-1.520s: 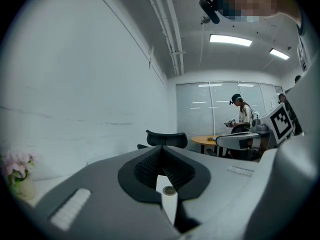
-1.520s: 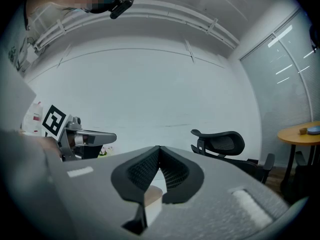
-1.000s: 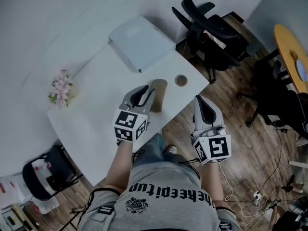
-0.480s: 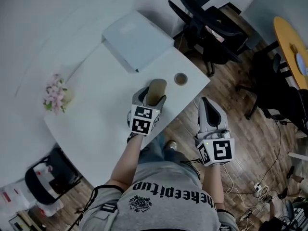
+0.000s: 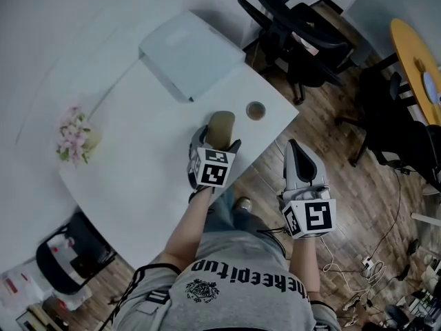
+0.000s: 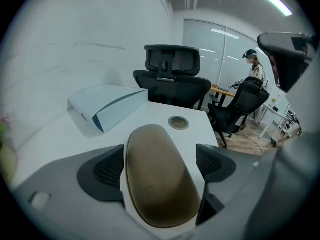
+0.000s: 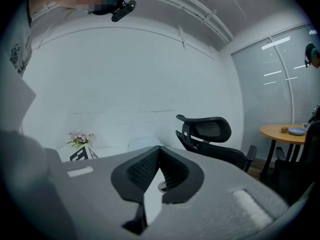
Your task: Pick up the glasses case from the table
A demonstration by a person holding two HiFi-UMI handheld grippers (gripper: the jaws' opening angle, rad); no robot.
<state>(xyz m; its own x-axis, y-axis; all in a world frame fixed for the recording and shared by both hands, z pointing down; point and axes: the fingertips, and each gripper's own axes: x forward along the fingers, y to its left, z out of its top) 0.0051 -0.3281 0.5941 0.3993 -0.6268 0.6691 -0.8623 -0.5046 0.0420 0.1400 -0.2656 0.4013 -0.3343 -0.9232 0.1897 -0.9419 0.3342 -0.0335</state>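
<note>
A tan, oval glasses case point(image 5: 220, 126) lies flat on the white table point(image 5: 138, 164) close to its front edge. My left gripper point(image 5: 218, 138) has come down over the case's near end, and the jaws have just been opening. In the left gripper view the case point(image 6: 160, 184) fills the space between the two black pads point(image 6: 107, 166), with thin strips of table showing on both sides, so nothing presses on it. My right gripper point(image 5: 294, 150) hovers off the table's edge over the wooden floor. Its jaws point(image 7: 159, 156) are shut with nothing between them.
A pale blue-grey box point(image 5: 189, 54) sits at the table's far end, with a round cable grommet point(image 5: 255, 109) just beyond the case. A small bunch of pink flowers point(image 5: 72, 135) stands at the left. Black office chairs point(image 5: 296, 33) and a yellow round table point(image 5: 417, 67) stand to the right.
The left gripper sank toward the table and moved right over the case, with its jaws spreading from nearly shut to wide on either side of it. The right gripper stayed about where it was.
</note>
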